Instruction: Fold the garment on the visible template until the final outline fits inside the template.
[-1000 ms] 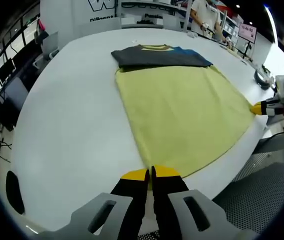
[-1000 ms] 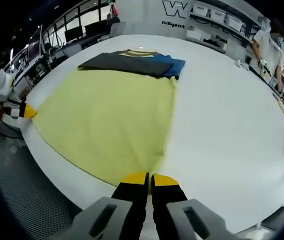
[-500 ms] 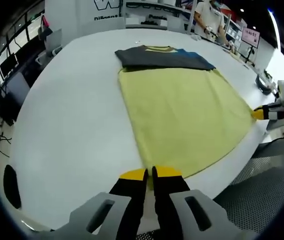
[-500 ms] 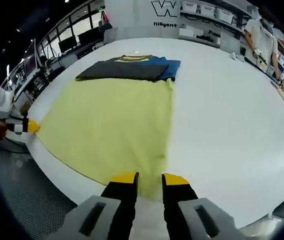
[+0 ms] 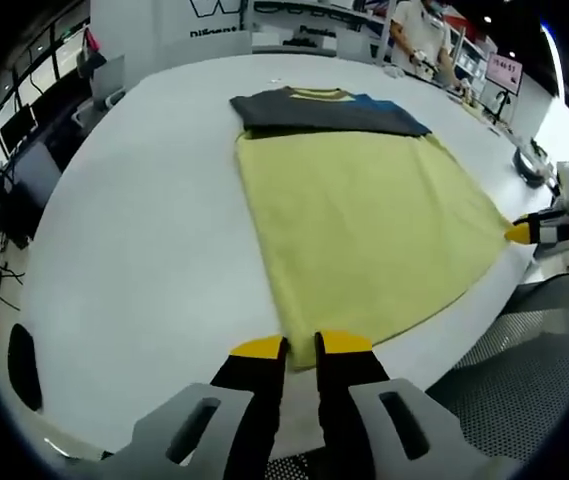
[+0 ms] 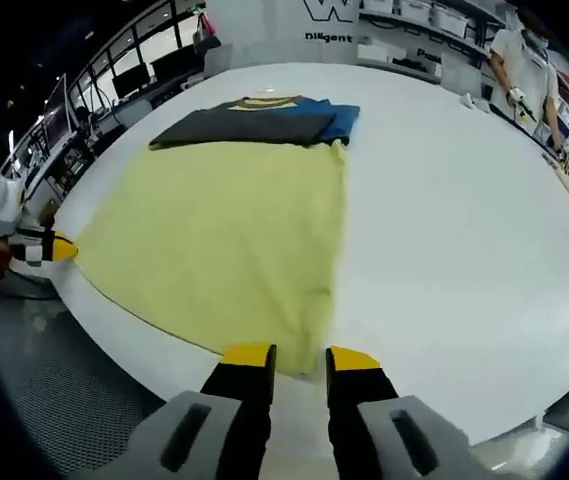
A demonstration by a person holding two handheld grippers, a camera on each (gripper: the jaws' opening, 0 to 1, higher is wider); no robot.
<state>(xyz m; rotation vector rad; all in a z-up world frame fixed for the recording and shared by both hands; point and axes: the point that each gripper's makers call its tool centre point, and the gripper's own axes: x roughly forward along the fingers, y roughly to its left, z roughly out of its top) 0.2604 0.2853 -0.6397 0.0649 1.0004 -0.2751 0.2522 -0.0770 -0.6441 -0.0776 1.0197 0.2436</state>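
Garment point(image 5: 364, 225), yellow and limp, lies flat on the white table point(image 5: 134, 230); the left gripper point(image 5: 303, 346) has its jaws slightly parted at the near hem. Right gripper point(image 6: 289, 354), jaws spread, hovers at the near corner; soft cloth wants corner grips.

On the white table point(image 5: 134, 230) I have free room on both sides of the yellow garment point(image 5: 364, 230). At its far end the dark folded clothes point(image 5: 324, 112) stand in my way.
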